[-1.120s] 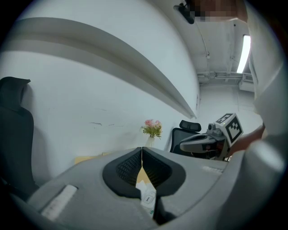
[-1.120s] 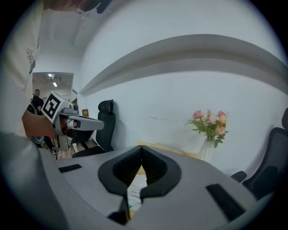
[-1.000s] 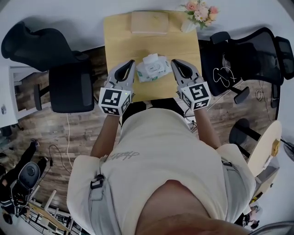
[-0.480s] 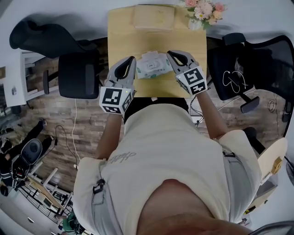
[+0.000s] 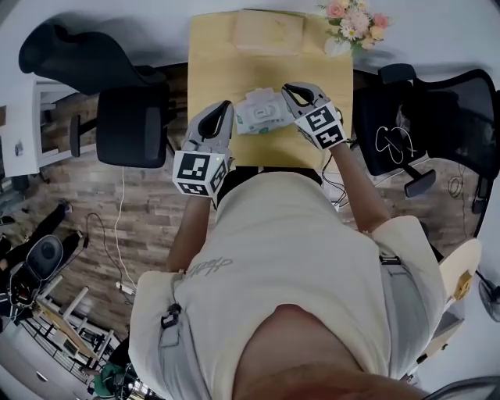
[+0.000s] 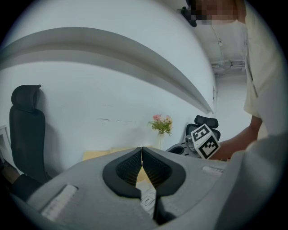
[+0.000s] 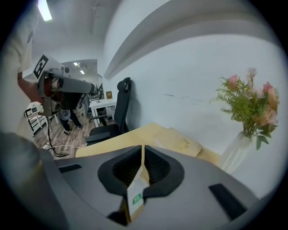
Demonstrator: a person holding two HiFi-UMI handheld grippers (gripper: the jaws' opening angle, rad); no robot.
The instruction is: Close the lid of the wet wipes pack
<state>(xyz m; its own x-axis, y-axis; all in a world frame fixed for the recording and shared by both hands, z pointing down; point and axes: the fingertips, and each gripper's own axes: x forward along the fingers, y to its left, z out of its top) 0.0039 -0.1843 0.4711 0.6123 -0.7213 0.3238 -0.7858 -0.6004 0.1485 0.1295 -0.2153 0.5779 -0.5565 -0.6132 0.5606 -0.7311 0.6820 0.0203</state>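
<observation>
The wet wipes pack (image 5: 260, 114), white with green print, lies on the wooden table (image 5: 215, 70); a white part rises at its far side, and I cannot tell whether that is the lid. My right gripper (image 5: 286, 90) is at the pack's right end. In the right gripper view its jaws (image 7: 142, 152) are shut on a thin edge of the pack (image 7: 134, 197) with a green label. My left gripper (image 5: 226, 107) is shut just left of the pack with nothing between its fingers. In the left gripper view a strip of the pack (image 6: 147, 198) shows below the closed tips (image 6: 142, 150).
A flat pale box (image 5: 268, 31) lies at the table's far edge, and a vase of pink flowers (image 5: 353, 19) stands at the far right corner. Black office chairs stand left (image 5: 129, 125) and right (image 5: 426, 98) of the table, on a wood floor.
My right gripper has moved in from beside the pack to its right end and taken hold of its edge. The left gripper stays just left of the pack.
</observation>
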